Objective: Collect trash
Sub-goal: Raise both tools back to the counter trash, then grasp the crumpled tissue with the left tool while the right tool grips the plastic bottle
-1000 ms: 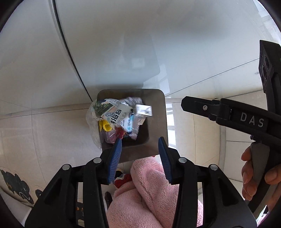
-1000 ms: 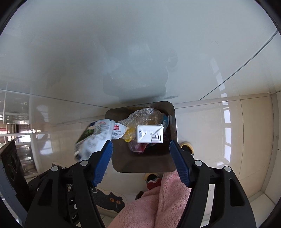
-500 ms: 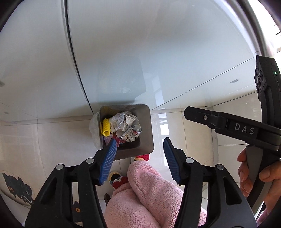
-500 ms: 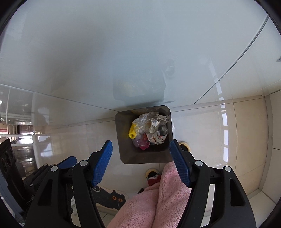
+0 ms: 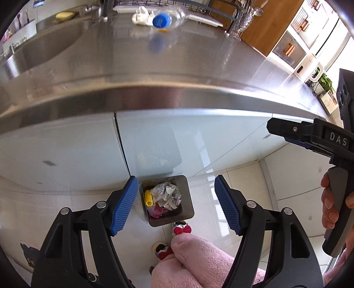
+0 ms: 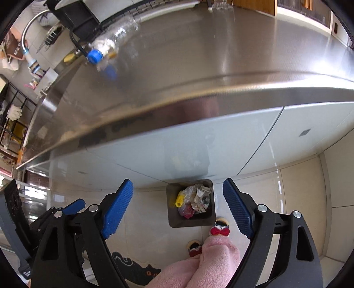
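A dark square trash bin (image 5: 187,202) (image 6: 171,213) stands on the floor against the cabinet, holding crumpled wrappers (image 5: 167,196) (image 6: 198,197) and a yellow piece. A clear plastic bottle with a blue cap (image 5: 162,20) (image 6: 106,49) lies on the steel counter (image 5: 177,62) (image 6: 199,55) far above. My left gripper (image 5: 172,205) is open and empty, high above the bin. My right gripper (image 6: 178,209) is open and empty too, and shows at the right of the left wrist view (image 5: 309,135).
A sink (image 5: 37,46) is set in the counter at the left, with a faucet (image 6: 28,53) and a dish rack (image 6: 73,20). White cabinet doors (image 5: 66,150) run below the counter. My pink-clad legs and slippers (image 5: 180,229) stand by the bin.
Both grippers have risen well away from the bin, bringing the counter top and bottle into view. The wrappers seen at the bin's top a second ago now lie inside it.
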`<state>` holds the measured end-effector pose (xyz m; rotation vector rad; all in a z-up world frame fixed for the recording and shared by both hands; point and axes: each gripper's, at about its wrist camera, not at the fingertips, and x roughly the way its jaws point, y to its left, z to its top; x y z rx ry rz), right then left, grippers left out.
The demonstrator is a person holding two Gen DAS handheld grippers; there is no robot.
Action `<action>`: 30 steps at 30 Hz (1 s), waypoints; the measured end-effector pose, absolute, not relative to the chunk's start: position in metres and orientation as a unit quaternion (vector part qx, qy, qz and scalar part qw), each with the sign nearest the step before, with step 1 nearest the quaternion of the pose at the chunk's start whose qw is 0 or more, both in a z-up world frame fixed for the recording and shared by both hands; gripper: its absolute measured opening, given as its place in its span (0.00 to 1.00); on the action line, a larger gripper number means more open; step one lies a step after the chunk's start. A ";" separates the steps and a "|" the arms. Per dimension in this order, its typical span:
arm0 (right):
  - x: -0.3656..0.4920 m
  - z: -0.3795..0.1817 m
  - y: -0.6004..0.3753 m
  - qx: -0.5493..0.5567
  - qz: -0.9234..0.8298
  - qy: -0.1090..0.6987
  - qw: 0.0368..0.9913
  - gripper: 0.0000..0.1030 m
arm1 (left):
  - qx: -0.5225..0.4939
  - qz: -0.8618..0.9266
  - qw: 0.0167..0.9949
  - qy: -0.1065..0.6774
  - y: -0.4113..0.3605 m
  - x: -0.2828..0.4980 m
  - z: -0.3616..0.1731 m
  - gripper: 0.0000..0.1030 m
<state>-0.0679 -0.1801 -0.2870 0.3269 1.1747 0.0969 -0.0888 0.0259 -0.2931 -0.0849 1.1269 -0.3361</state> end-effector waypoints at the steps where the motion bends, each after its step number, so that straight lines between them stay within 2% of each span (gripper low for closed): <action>1: -0.064 -0.276 -0.182 0.155 0.046 0.543 0.824 0.84 | -0.043 -0.157 0.836 0.524 0.028 -0.086 -0.287 0.67; 10: -0.013 -0.217 -0.183 0.161 0.050 0.495 0.852 0.86 | -0.040 -0.139 0.871 0.470 0.045 -0.038 -0.230 0.70; 20: 0.063 -0.200 -0.173 0.178 0.071 0.505 0.842 0.86 | -0.037 -0.119 0.887 0.445 0.065 0.049 -0.207 0.68; 27: 0.119 -0.197 -0.161 0.172 0.079 0.511 0.839 0.85 | -0.042 -0.115 0.885 0.448 0.066 0.103 -0.204 0.50; 29: 0.135 -0.196 -0.155 0.171 0.085 0.514 0.836 0.81 | -0.040 -0.117 0.884 0.452 0.065 0.117 -0.203 0.43; 30: 0.142 -0.196 -0.152 0.171 0.088 0.516 0.835 0.76 | -0.039 -0.118 0.883 0.453 0.063 0.123 -0.203 0.41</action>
